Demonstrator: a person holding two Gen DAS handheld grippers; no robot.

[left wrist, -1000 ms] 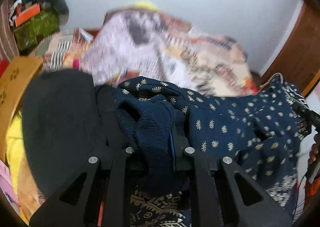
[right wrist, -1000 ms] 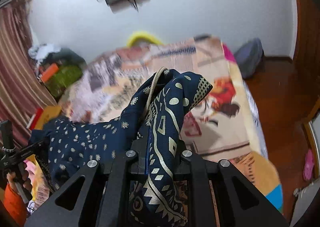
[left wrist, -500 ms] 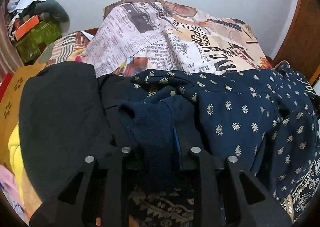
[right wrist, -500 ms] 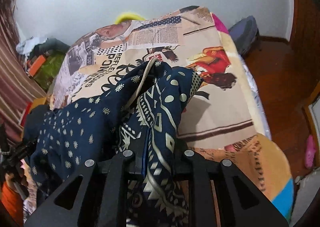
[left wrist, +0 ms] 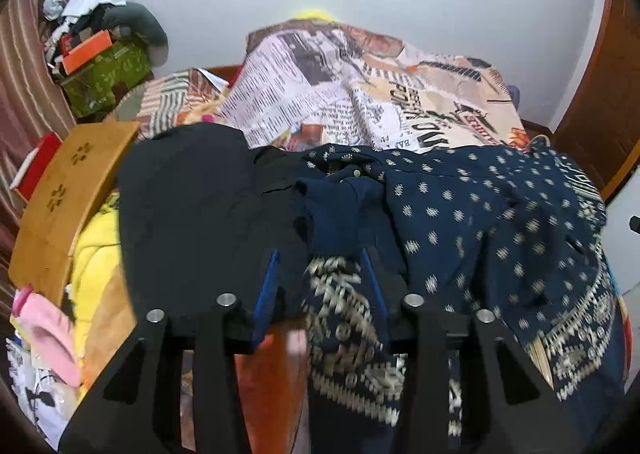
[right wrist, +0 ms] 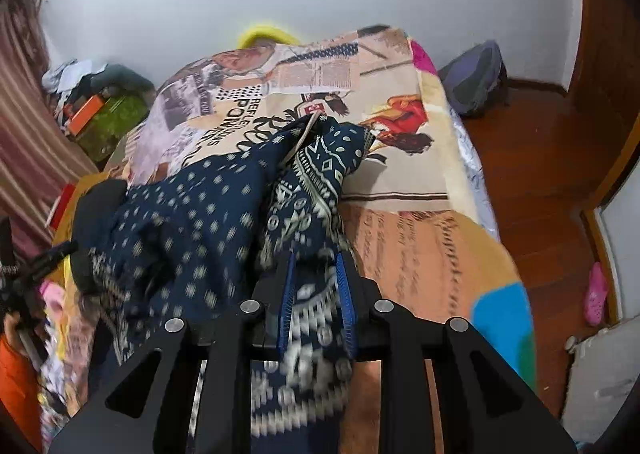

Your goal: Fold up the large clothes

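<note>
A dark blue dress point(left wrist: 480, 221) with small cream dots and a patterned border lies spread across the near end of a bed point(right wrist: 400, 181), which wears a newspaper-print cover. The left gripper point(left wrist: 320, 278) has its jaws opening, well apart, with the dress's patterned hem lying loose between them. The right gripper point(right wrist: 316, 294) is opening too, its jaws narrowly parted, a bunched fold of the dress between its blue pads. Left of the dress lies a black garment point(left wrist: 192, 205), then a wooden board point(left wrist: 68, 201).
</note>
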